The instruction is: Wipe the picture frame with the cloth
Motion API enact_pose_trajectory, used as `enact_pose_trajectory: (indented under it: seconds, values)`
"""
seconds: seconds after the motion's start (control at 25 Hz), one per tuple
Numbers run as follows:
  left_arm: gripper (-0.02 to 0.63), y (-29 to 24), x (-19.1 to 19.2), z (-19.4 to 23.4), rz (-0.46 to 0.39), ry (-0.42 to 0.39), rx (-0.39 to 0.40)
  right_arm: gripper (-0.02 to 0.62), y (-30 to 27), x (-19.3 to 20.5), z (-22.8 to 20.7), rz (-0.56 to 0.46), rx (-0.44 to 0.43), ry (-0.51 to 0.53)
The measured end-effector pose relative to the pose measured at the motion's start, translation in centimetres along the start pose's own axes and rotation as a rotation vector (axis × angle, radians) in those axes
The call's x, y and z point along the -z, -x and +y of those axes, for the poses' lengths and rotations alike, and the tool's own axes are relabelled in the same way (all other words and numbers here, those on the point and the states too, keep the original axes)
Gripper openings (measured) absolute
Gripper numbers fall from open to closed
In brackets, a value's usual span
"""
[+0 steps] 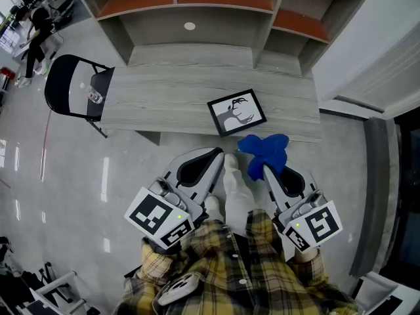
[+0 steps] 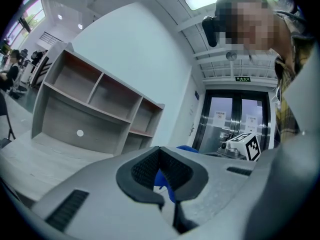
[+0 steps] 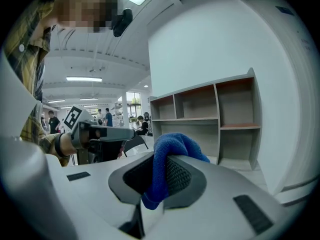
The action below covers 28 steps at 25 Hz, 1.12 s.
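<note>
Picture frame (image 1: 237,112) is lying flat near the front edge of the desk (image 1: 164,104), its drawing facing up, with nothing touching it. Near it, on the person's side, the blue cloth (image 1: 264,151) is bunching out of the right tongs (image 1: 269,170), which are clamping a fold of it. The left tongs (image 1: 218,153) are hovering beside them, pressed together on nothing; the blue glimpsed through their gap is likely the cloth beyond. A shelf unit (image 1: 197,18) is standing behind the desk. Wiping is not yet under way: the loose bunch probably needs laying flat on the frame, and the left tongs pinning one corner would be guarding against sliding.
</note>
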<state>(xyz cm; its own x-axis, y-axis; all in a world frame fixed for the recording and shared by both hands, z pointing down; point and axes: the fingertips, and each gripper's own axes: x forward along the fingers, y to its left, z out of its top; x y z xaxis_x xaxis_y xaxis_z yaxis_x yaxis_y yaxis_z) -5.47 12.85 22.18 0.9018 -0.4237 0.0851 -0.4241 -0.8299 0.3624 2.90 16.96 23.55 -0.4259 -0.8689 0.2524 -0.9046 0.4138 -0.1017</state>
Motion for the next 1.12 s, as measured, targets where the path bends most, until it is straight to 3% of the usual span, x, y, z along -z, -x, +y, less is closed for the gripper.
enact_pose_trajectory:
  seconds: [0.4, 0.72, 0.96, 1.12]
  values:
    - [0.005, -10.1, -5.2, 7.6, -0.049, -0.006, -0.059, 0.054, -7.8, -5.0, -10.5, -0.012, -0.055, 0.064]
    - [0.005, -14.6, -7.3, 11.7, -0.063, -0.021, -0.196, 0.054, -11.9, -6.8, -17.6, -0.002, -0.134, 0.089]
    - [0.005, -15.8, -5.5, 15.2, 0.05, -0.016, -0.258, 0.054, -14.6, -5.8, -20.1, 0.049, -0.172, 0.09]
    - [0.005, -16.3, -1.5, 18.3, 0.226, -0.04, -0.256, 0.054, -16.3, -4.3, -20.9, 0.095, -0.184, 0.077]
